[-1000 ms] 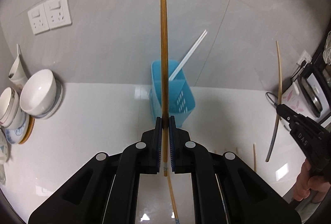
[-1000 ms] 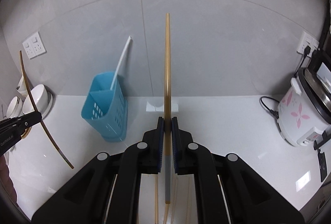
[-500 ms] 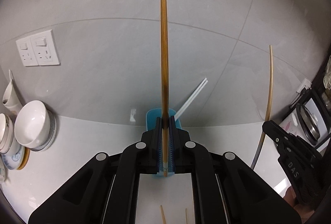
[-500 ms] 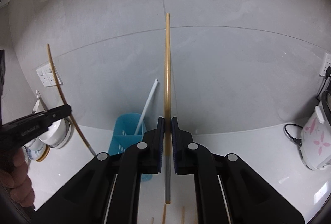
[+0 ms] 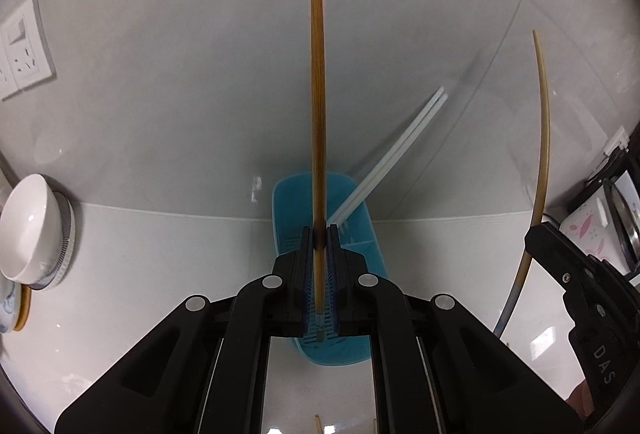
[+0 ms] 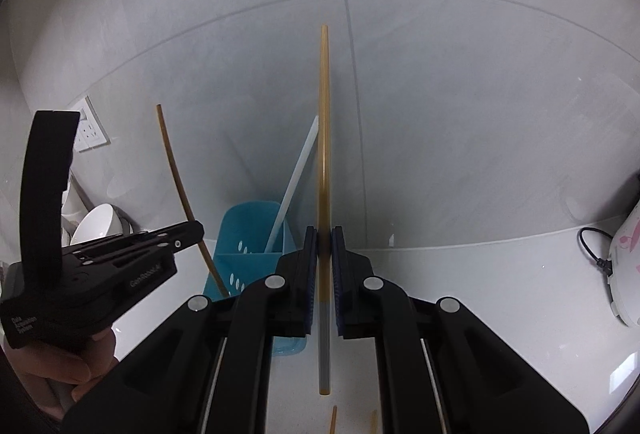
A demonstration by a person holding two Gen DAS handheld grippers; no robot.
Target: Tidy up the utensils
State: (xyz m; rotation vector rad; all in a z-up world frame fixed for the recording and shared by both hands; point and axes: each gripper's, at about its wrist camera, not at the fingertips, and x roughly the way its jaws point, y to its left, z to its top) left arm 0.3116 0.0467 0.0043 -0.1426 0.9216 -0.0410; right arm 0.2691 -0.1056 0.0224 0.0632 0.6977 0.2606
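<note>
**Both grippers hold a chopstick above the blue holder**

The desk [image 5: 152, 274] is a glossy white surface that meets a wall [image 6: 460, 113] of large pale grey tiles with thin grout lines. A white socket plate [image 5: 24, 49] sits on the wall at the left. At the left edge of the desk, white bowls [image 5: 28, 230] lie stacked on their sides. At the right edge stands a white rice cooker [image 6: 628, 266] with a pink flower print, its black cord [image 6: 592, 250] trailing over the desk.

The blue utensil holder [image 5: 360, 246] stands on the desk close to the wall, with perforated sides and a divider inside. A pair of white chopsticks [image 5: 400, 149] leans out of it toward the right.

The left gripper [image 5: 320, 238] is clamped on a dark brown wooden chopstick [image 5: 318, 113], held upright directly over the holder. In the right wrist view its lower end lies across the holder's left side.

The right gripper [image 6: 325, 238] is closed on a pale yellow chopstick [image 6: 324, 133] with a grey ribbed tip, held upright just right of the holder.

The ends of two more wooden chopsticks [image 6: 334, 420] show on the desk at the bottom of both views.
</note>
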